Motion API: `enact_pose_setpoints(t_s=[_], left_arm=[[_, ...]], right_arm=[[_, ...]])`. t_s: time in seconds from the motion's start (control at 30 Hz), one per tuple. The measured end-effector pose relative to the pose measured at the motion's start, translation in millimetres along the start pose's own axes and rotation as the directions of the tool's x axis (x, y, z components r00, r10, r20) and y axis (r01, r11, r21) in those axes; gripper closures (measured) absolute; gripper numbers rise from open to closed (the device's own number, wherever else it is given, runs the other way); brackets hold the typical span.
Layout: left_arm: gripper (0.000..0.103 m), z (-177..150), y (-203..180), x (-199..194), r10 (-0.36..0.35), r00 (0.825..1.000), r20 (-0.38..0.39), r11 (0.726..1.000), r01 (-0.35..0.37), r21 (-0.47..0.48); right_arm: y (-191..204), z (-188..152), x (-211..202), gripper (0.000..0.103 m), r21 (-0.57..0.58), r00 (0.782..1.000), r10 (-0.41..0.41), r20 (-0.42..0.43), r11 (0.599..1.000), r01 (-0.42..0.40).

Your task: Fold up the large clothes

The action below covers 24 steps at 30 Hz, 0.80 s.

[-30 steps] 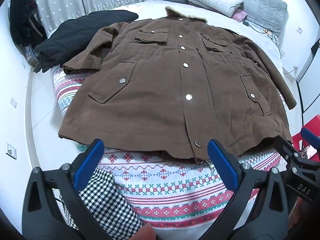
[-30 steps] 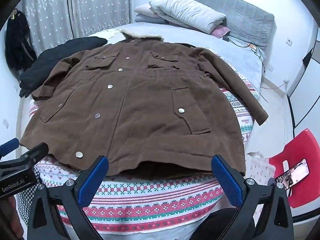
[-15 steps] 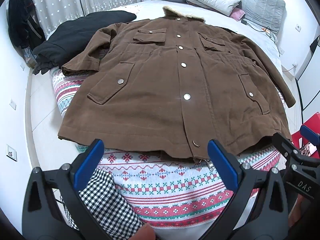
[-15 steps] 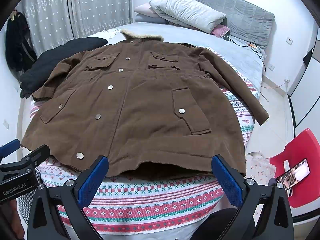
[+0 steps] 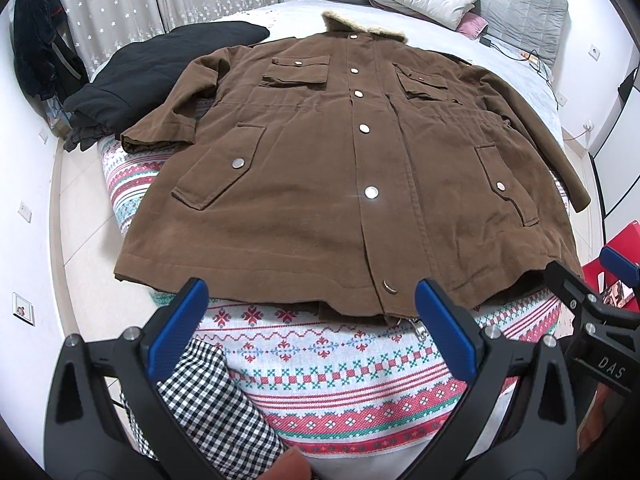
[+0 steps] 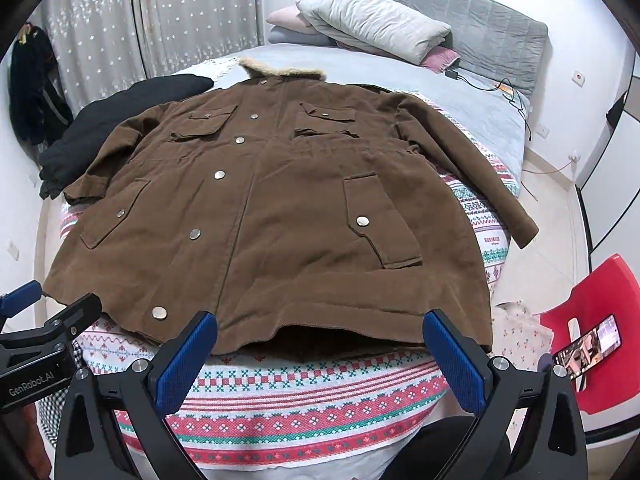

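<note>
A large brown button-front coat (image 5: 320, 168) with a fur collar lies flat and face up on the bed, sleeves spread out; it also shows in the right wrist view (image 6: 280, 208). Its hem faces me near the bed's foot. My left gripper (image 5: 312, 320) is open and empty, hovering just short of the hem near the bottom snap. My right gripper (image 6: 320, 344) is open and empty, just short of the hem on the coat's right side. Each gripper shows at the edge of the other's view.
A patterned red, white and green blanket (image 5: 340, 368) covers the bed under the coat. A black garment (image 5: 160, 68) lies at the left. Pillows (image 6: 376, 20) and a grey headboard stand at the far end. A red chair with a phone (image 6: 588, 344) stands at the right.
Both grippers have edged slightly forward and upward toward the coat's hem. Both stay open and empty. The coat has not moved.
</note>
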State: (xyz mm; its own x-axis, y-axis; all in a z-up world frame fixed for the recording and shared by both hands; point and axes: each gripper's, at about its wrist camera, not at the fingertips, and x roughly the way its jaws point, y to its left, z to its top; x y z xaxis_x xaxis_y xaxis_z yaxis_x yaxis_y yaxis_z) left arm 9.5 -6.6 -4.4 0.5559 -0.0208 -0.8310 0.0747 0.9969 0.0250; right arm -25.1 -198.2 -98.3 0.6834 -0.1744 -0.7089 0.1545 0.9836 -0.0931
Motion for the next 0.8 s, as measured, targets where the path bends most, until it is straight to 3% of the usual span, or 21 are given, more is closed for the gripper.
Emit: enact_pose_setpoints(t_s=[0.8], left_arm=[[0.0,-1.2,1.0,-1.0,-0.005,1.0,0.003,1.0,0.005,0.002]], right_arm=[[1.8,1.2,0.6,0.0,0.0,1.0,0.002,-0.009,1.0,-0.002]])
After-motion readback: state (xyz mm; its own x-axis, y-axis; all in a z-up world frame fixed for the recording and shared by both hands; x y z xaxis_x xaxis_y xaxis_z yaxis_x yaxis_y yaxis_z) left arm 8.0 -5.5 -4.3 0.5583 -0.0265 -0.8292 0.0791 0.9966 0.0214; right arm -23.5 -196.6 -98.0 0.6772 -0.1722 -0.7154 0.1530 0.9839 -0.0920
